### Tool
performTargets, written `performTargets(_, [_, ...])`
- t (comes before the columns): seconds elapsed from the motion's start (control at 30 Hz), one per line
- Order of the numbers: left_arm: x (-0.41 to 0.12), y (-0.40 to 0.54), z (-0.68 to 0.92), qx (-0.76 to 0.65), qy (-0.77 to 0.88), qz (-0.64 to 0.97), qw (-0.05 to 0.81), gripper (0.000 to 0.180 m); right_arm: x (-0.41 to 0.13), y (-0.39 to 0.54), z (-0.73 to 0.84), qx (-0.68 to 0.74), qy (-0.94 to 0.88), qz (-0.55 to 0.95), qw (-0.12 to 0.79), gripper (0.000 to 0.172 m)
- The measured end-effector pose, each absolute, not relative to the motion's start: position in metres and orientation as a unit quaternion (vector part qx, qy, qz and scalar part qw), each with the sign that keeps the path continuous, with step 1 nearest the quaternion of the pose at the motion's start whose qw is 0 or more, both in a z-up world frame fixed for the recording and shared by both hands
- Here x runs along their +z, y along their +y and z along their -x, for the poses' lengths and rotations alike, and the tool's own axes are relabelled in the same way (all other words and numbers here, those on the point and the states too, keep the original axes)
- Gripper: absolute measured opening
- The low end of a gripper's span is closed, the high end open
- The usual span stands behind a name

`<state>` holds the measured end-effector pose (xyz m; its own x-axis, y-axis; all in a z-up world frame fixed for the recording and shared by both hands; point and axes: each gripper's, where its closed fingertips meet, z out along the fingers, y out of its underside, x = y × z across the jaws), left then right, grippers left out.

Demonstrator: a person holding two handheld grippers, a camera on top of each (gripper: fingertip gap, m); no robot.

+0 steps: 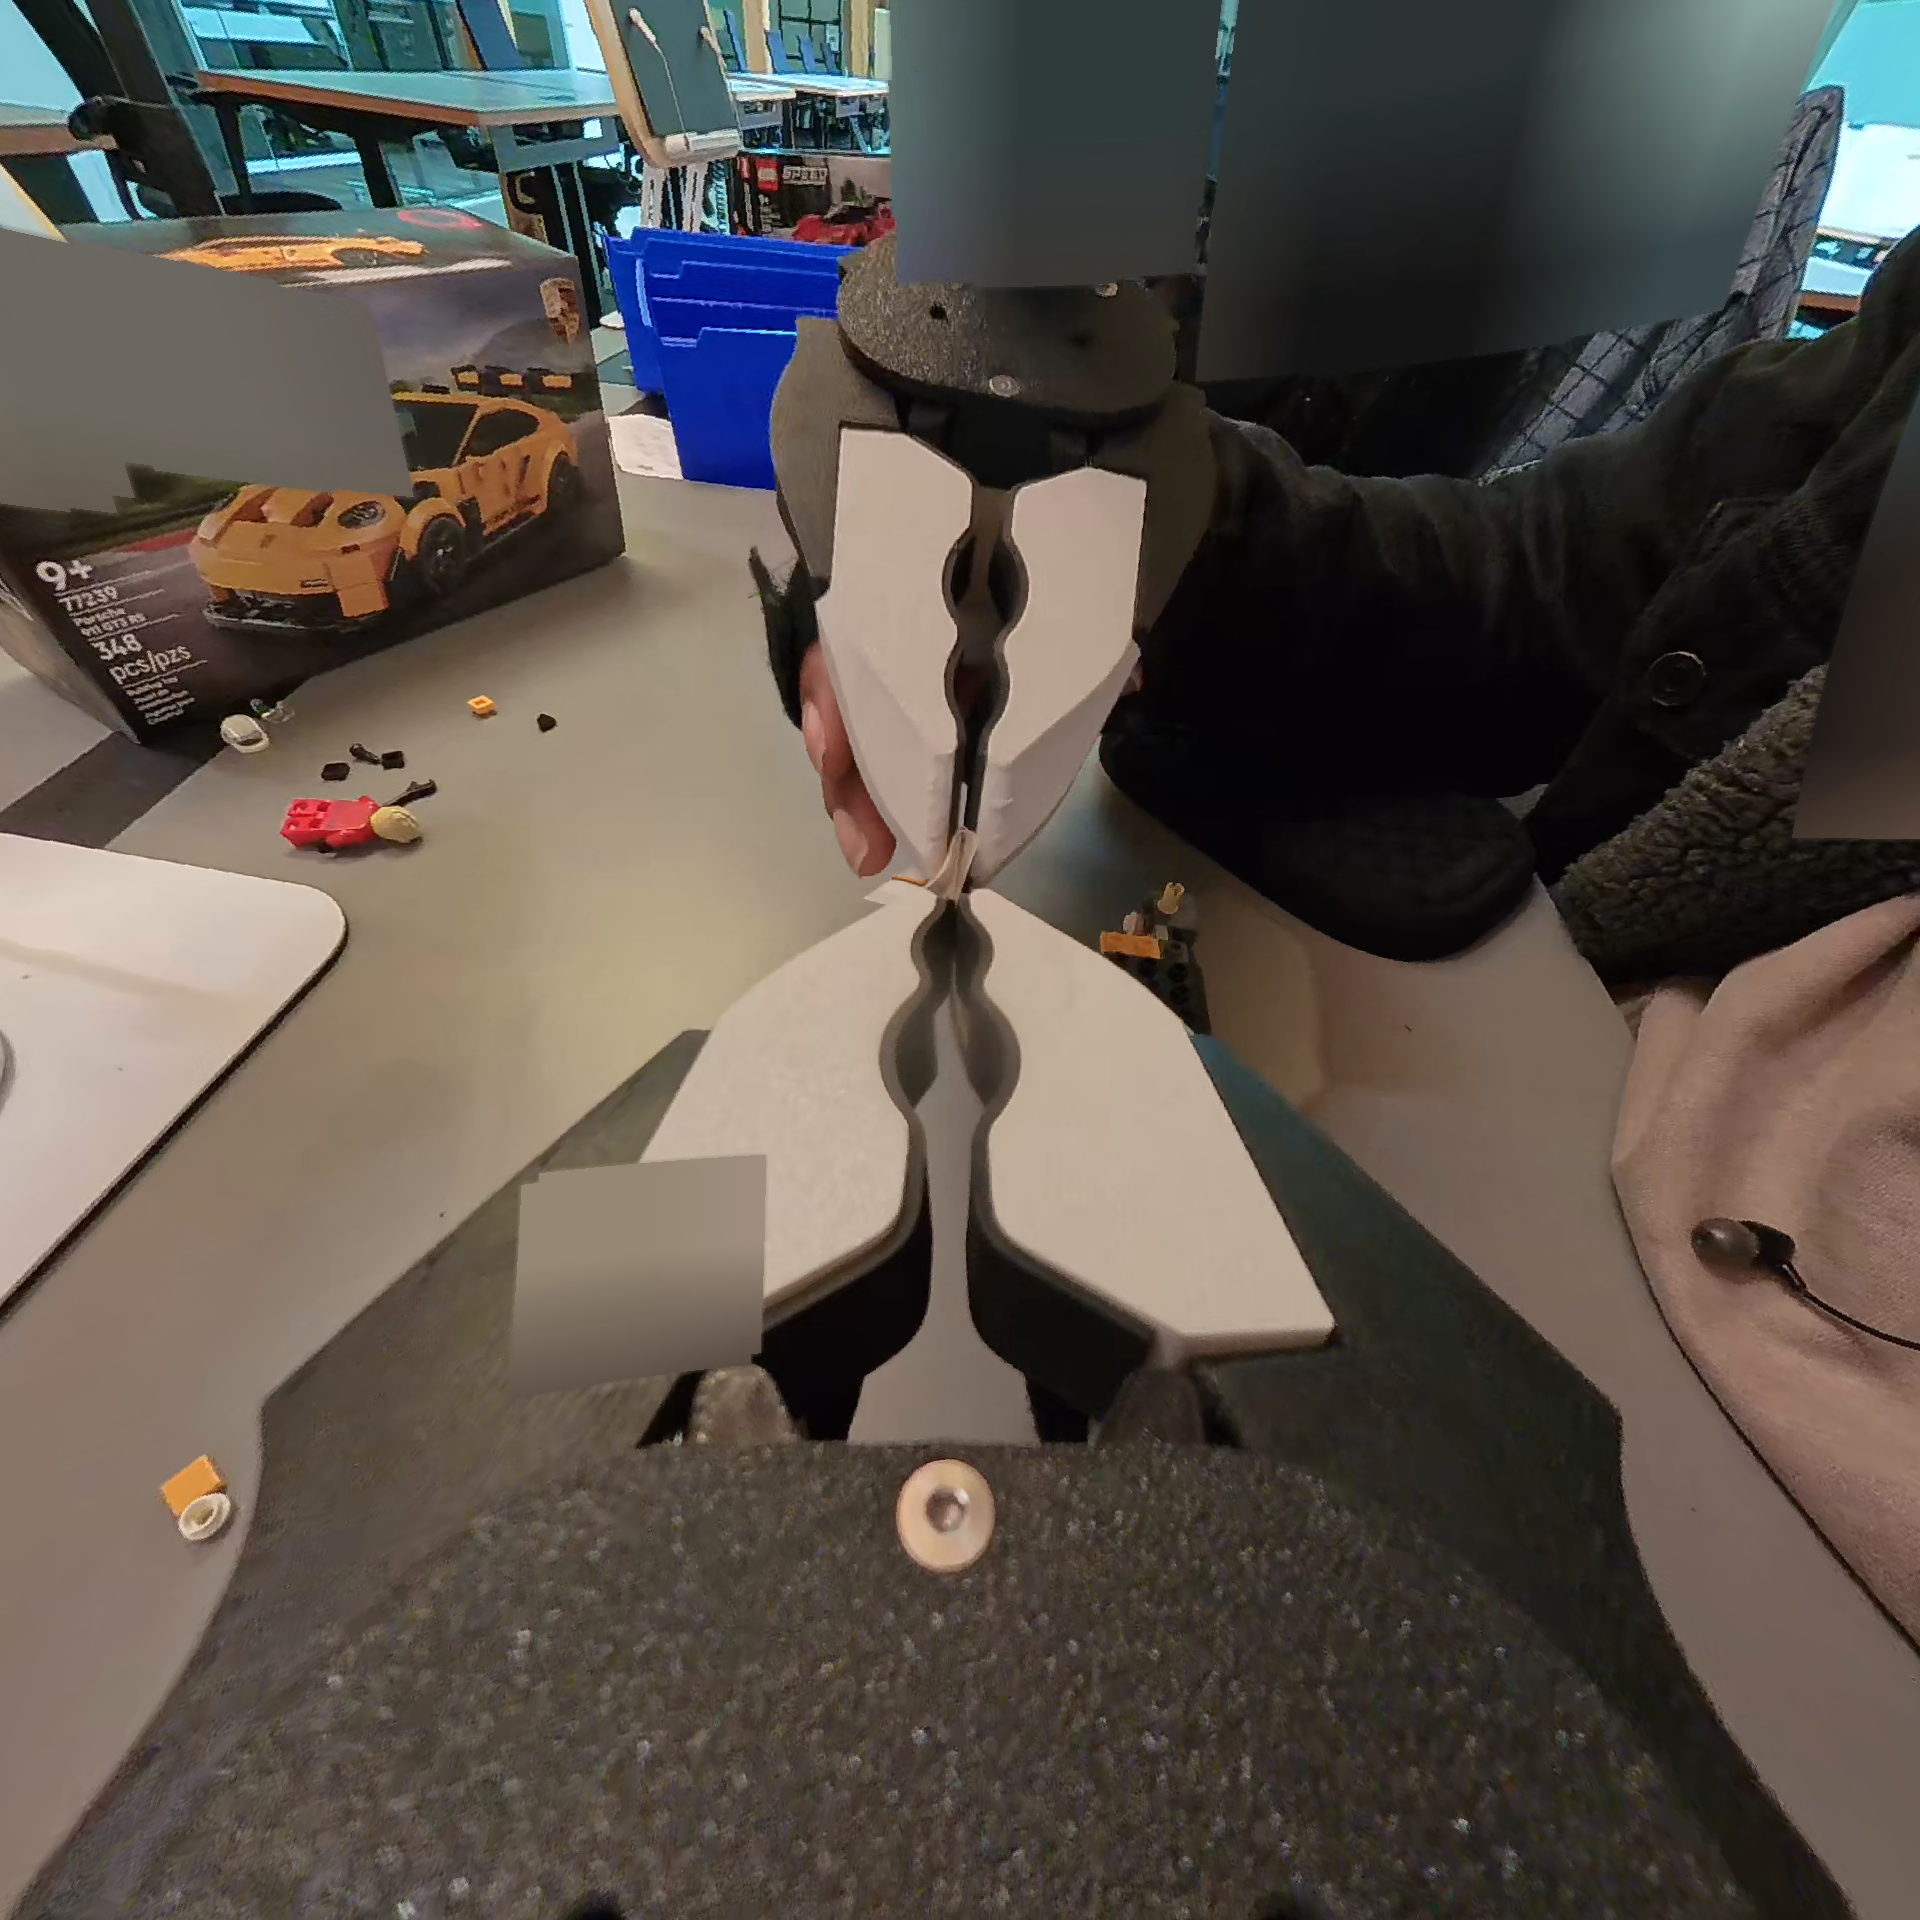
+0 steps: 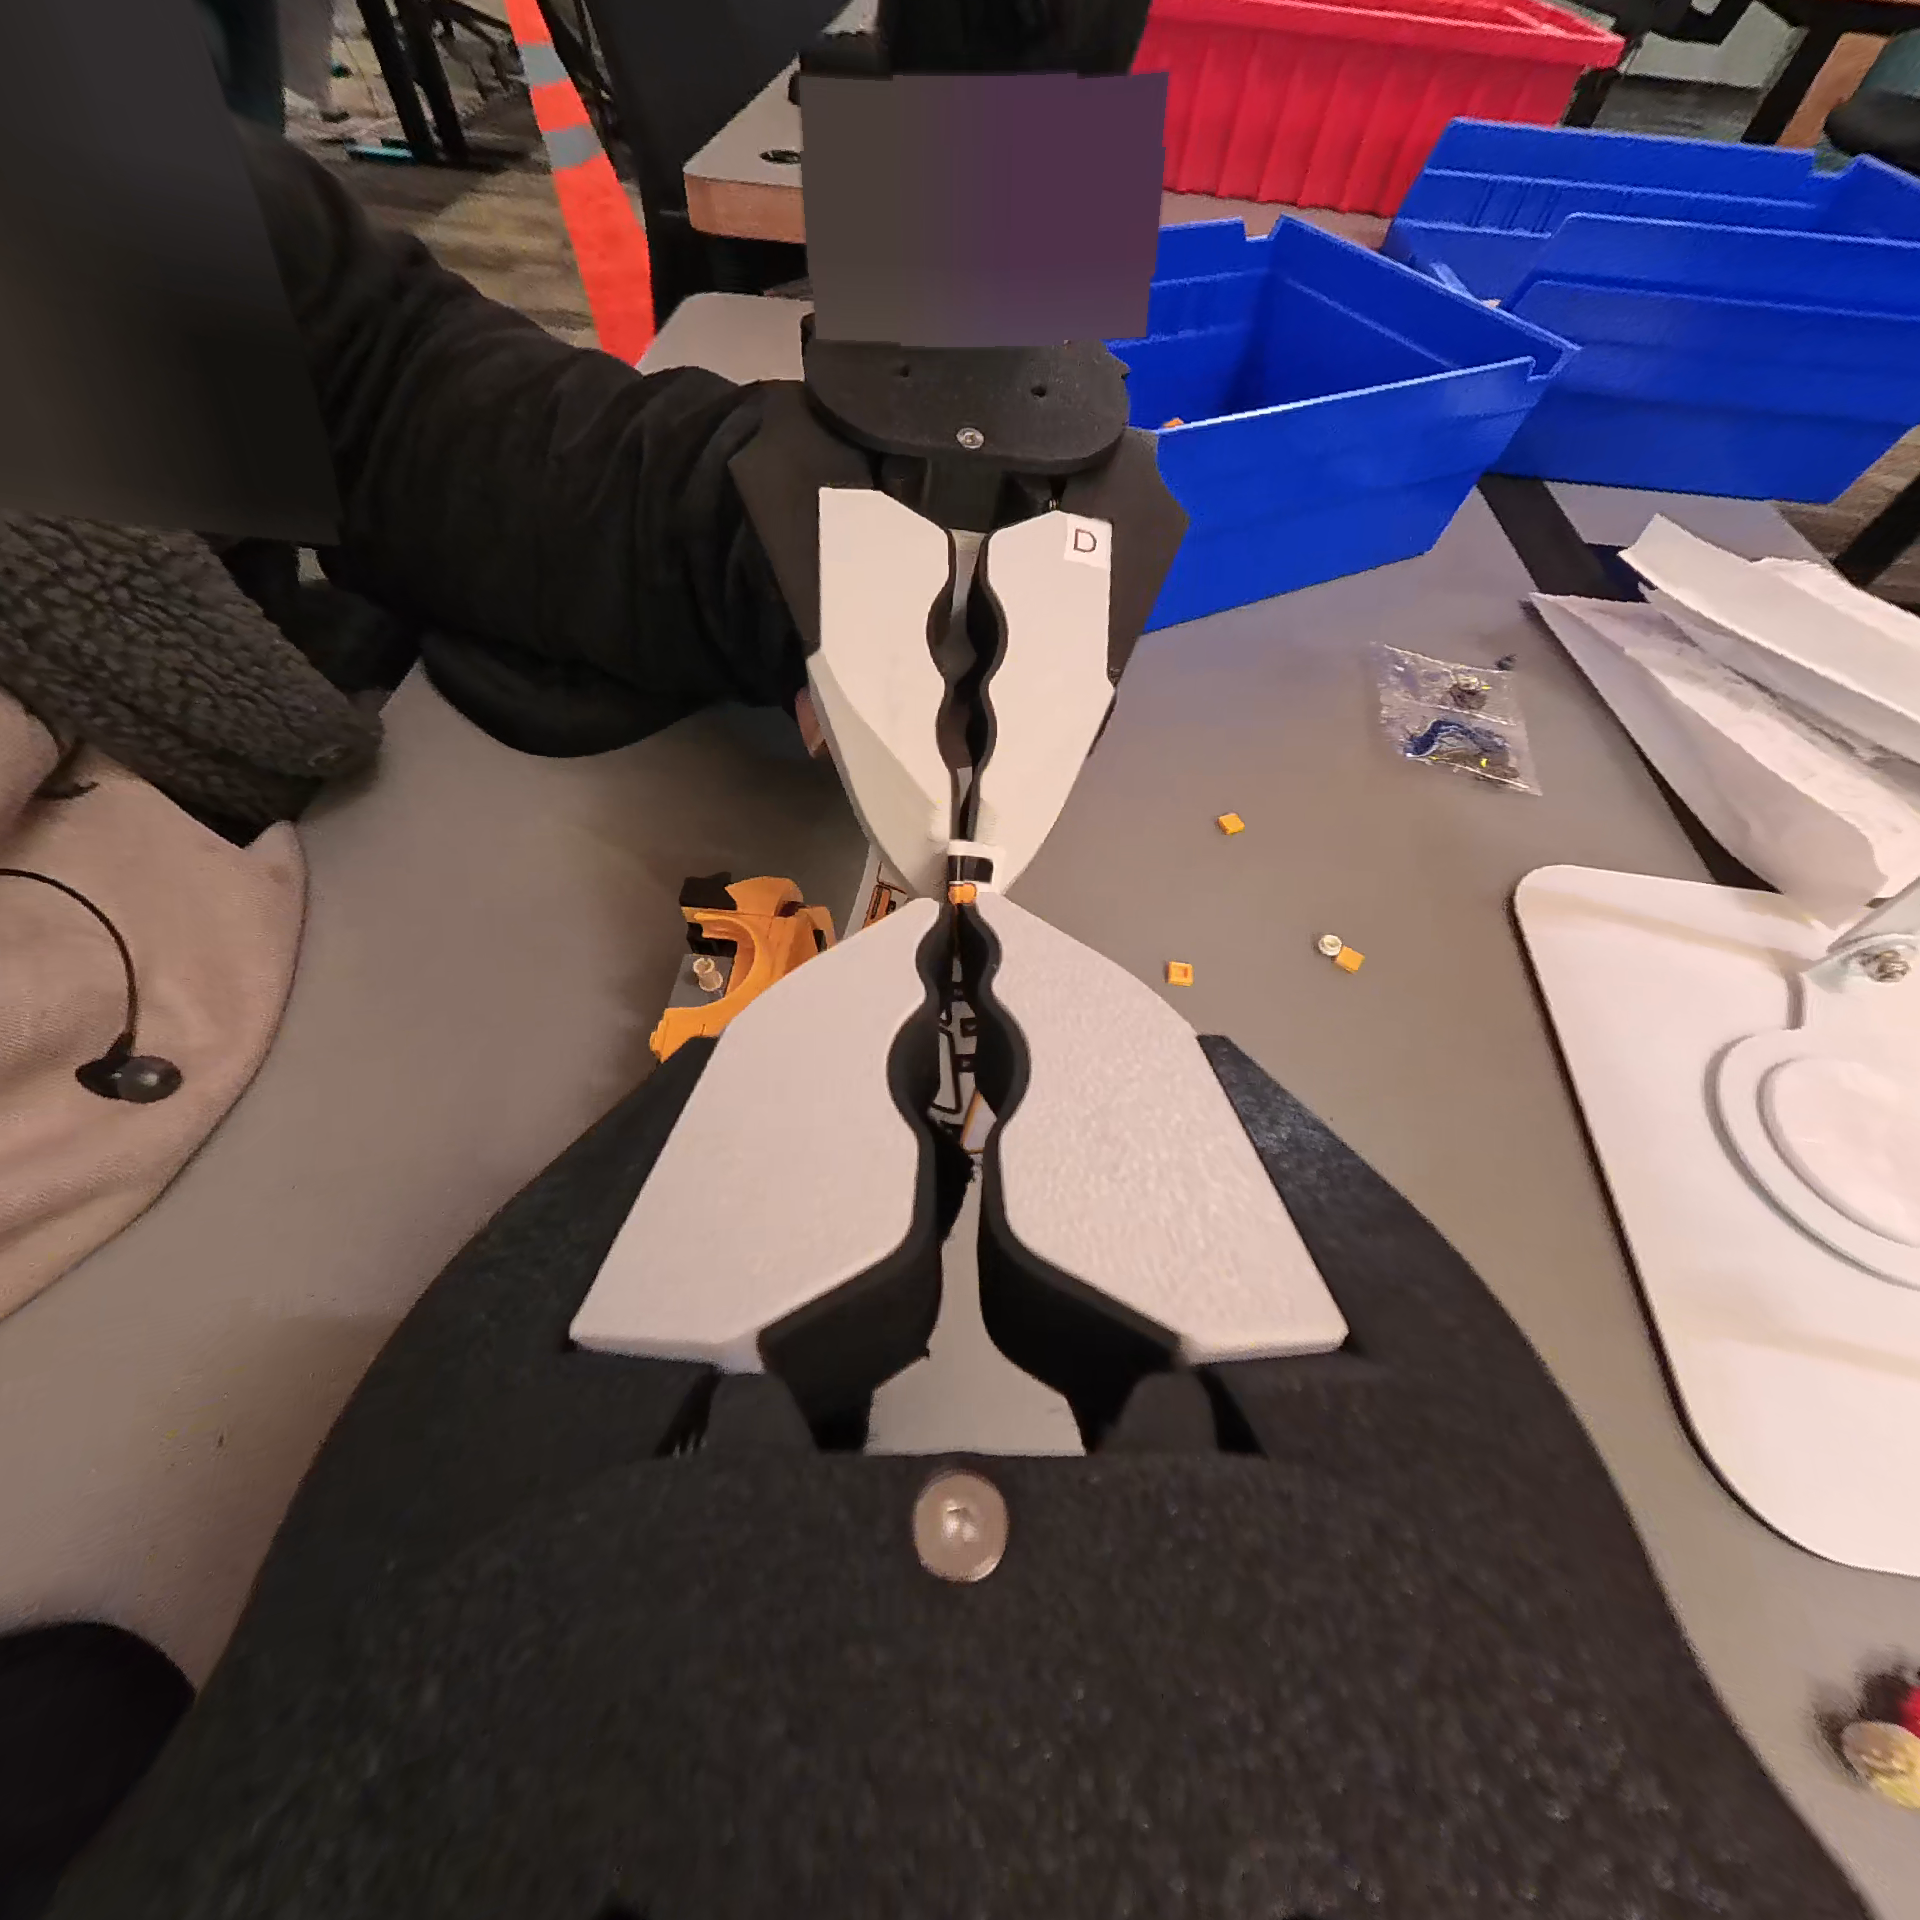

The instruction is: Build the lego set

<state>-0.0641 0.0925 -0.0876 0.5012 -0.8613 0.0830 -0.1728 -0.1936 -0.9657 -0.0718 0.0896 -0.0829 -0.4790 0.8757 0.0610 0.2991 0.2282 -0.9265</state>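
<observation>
- Far to the left of my left hand-held gripper stands a box with a yellow car picture on the counter.
- Nearer on that side lie a red toy figure and some small black bits.
- My left hand-held gripper has its fingers pressed together, and it meets my right hand-held gripper tip to tip.
- A small white piece is pinched right where the two sets of tips meet. Both seem to press on it, but I cannot tell which one grips it harder.
- A tiny orange bit sits right at the tips of my right hand-held gripper, whose fingers are together too.
- A printed sheet shows through the gaps below those fingers.
- Just left of my right hand-held gripper lies an orange car part.
- To its right, a few orange tiles lie apart on the counter.
- Farther right are a clear bag of parts and a white board.
- Behind them, past the tips, stand blue bins.
</observation>
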Motion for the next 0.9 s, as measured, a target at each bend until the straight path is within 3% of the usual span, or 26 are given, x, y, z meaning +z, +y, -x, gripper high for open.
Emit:
performTargets(0.5, [-0.0879,0.0965,0.0683,-0.340,0.351,0.707,0.511,0.000,-0.0814,0.0962,0.0767,0.367,-0.751,0.371,0.404,0.008])
performTargets(0.9, [-0.0904,0.0966,0.0676,-0.306,0.376,0.700,0.524,0.000,-0.0806,0.0956,0.0725,0.409,-0.741,0.385,0.368,0.001])
